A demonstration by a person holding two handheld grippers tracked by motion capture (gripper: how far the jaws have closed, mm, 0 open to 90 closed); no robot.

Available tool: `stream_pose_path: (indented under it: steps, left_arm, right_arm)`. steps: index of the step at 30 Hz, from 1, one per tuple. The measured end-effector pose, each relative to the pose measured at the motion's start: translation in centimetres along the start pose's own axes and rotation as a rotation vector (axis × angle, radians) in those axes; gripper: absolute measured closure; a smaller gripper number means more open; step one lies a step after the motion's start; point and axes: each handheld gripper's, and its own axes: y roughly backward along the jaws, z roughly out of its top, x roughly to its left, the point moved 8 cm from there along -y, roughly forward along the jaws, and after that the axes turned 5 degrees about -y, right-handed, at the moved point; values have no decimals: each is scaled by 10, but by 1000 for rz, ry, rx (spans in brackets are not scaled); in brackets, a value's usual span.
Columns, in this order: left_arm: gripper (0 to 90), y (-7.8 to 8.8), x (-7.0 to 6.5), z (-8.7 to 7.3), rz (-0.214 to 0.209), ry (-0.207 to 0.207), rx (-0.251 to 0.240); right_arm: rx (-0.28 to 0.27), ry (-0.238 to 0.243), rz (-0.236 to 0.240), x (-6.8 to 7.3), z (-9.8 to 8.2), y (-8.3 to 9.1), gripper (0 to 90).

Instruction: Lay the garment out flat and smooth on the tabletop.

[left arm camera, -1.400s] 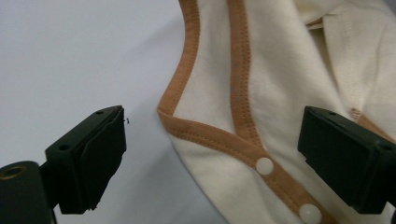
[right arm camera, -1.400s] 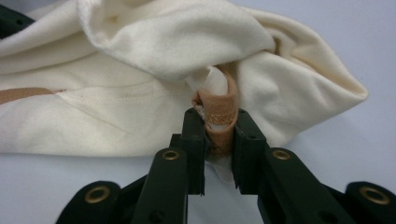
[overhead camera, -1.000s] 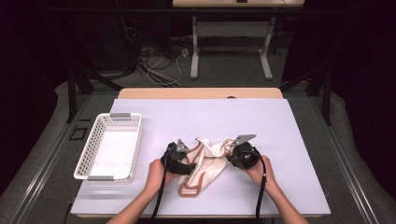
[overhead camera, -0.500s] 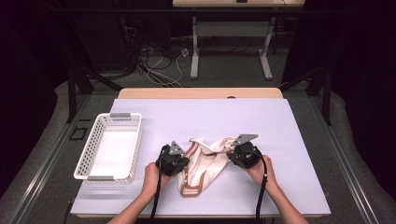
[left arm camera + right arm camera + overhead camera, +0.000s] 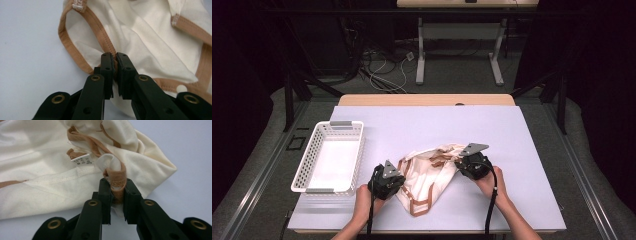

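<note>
Two grippers pinch the same cream garment (image 5: 432,172), which lies crumpled on the pale table cover (image 5: 422,125) near the person's edge, to the right of a white basket (image 5: 330,156) and apart from it. From above, the left gripper (image 5: 398,181) sits at the garment's left edge, and its own camera shows its jaws, which have just been closing, pressed together on the tan binding (image 5: 98,30) where that trim runs along the cloth. The right gripper (image 5: 460,164) sits at the garment's right end; seen along its jaws, they are clamped on a bunched fold of the tan trim (image 5: 117,182), with cream cloth puffing out just above the pads. A small white care label (image 5: 81,160) lies on the fabric a little left of that grip. The person's left hand (image 5: 362,200) and right hand (image 5: 492,182) come in from the bottom edge, each trailing a black cable. The basket stands on the left part of the cover.
</note>
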Motion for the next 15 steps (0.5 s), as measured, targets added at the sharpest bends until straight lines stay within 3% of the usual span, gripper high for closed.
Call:
stream_pose_path:
  steps: [7, 11, 15]
  left_arm:
    - [838, 5, -7, -6, -8, -7, 18]
    - [833, 6, -9, -7, -5, -12, 19]
    - [784, 6, -8, -6, 15, -27, 25]
  right_arm:
    - [-3, 8, -40, -7, -1, -1, 787]
    - [-35, 3, -61, -11, 0, -2, 780]
    - [-3, -6, -44, -11, -4, -4, 738]
